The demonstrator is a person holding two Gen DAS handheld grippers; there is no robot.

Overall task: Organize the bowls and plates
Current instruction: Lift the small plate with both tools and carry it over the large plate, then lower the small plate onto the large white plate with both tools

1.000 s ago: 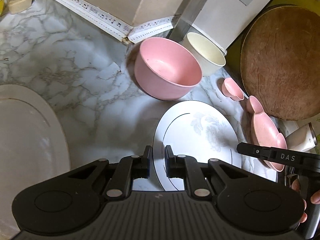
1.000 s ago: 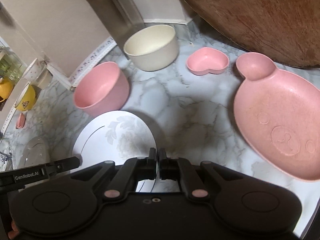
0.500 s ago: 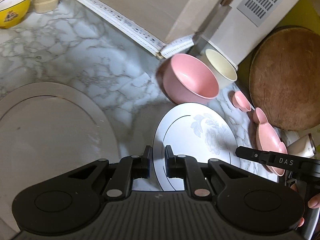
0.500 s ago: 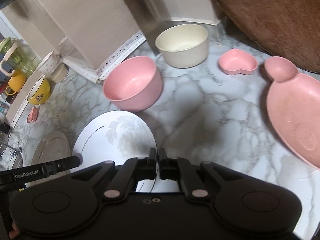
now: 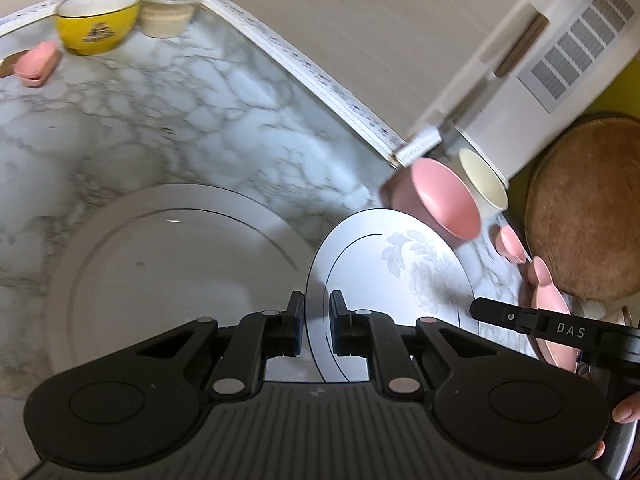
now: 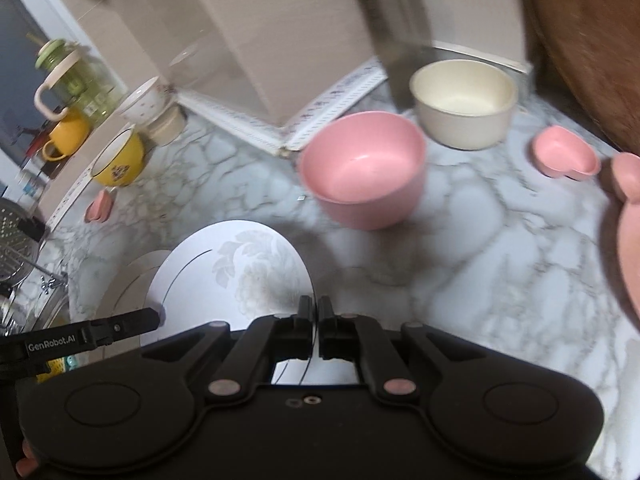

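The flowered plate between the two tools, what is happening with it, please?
A person holds the floral plate off the counter with both grippers. The right gripper has its jaws shut on one edge of the plate; the left gripper has its jaws around the opposite edge. A larger white plate lies on the marble counter just beside it. The pink bowl and cream bowl stand further back.

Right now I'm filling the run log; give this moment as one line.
left gripper: shut on floral plate | right gripper: shut on floral plate | plate held above large plate | pink bowl on counter
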